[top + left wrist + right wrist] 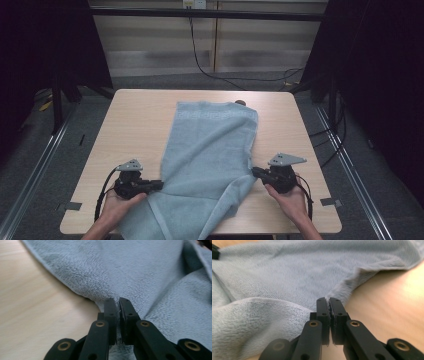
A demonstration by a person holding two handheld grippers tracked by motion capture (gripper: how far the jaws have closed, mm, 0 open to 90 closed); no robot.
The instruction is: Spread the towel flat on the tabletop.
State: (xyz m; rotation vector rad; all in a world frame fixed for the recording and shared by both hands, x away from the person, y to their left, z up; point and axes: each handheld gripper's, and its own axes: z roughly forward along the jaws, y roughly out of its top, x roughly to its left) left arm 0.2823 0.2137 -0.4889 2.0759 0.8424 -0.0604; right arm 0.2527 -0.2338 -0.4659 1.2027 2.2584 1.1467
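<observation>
Blue towel [210, 155] lies lengthwise on desk [135, 125], near end probably draping over the front edge. Left tongs [161, 184] and right tongs [254, 172] each pinch a side edge. Soft, limp, light: grip hems, keep tension.

Pale blue-grey towel [210, 150], light wood table [135, 120], black jaws

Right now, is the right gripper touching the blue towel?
Touching. The right gripper view shows the right gripper shut on the towel edge, fabric pinched between its jaws.
</observation>
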